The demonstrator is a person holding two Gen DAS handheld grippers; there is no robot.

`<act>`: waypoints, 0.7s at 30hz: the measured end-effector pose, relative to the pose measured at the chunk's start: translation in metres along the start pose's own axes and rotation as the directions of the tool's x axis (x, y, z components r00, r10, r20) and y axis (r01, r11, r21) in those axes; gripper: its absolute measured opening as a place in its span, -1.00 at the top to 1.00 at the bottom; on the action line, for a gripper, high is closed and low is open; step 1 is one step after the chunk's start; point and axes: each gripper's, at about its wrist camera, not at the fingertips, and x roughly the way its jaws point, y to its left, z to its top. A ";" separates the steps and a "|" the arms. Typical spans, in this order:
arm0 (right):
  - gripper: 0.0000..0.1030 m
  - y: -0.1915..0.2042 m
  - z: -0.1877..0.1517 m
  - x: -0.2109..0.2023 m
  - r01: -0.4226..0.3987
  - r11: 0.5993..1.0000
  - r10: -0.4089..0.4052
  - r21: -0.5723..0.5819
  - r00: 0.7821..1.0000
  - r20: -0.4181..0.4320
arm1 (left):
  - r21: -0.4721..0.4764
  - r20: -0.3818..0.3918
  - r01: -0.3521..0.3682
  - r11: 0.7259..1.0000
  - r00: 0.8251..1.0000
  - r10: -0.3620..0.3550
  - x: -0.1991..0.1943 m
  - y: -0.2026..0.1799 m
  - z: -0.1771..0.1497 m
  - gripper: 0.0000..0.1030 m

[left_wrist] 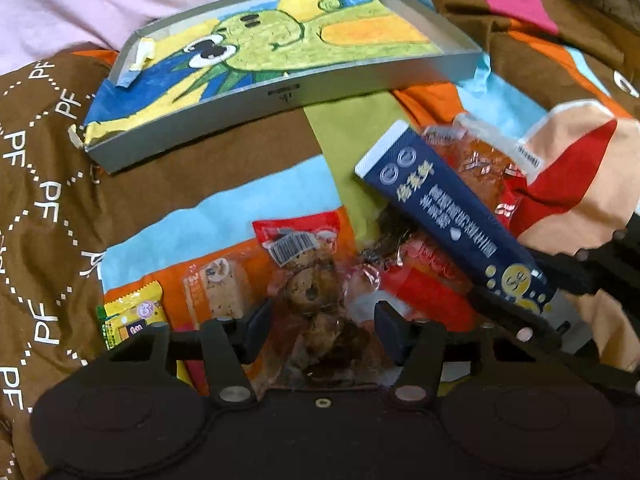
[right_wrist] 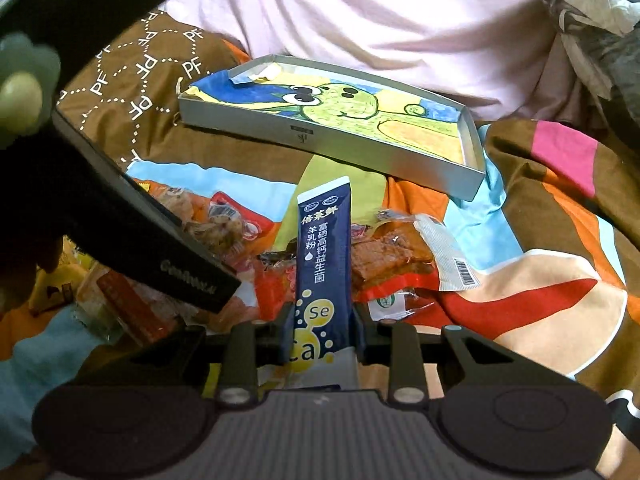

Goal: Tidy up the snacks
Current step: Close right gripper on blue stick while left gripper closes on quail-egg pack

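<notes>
Right fingers clamp blue sachet; left fingers apart

Glossy foil sachet, matt cardboard tray, cloth bedspread.

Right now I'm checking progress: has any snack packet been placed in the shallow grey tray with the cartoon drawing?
No, the shallow grey tray holds only its drawing, while the right gripper grips the navy stick sachet.

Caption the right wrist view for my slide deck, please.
Right gripper clamps a navy sachet above scattered snacks, facing the grey tray.
</notes>
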 end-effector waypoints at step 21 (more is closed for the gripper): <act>0.37 0.006 -0.002 0.002 0.028 0.999 -0.026 -0.044 0.999 0.036 | -0.136 0.020 0.051 0.989 0.999 -0.049 0.008 0.013 0.001 0.24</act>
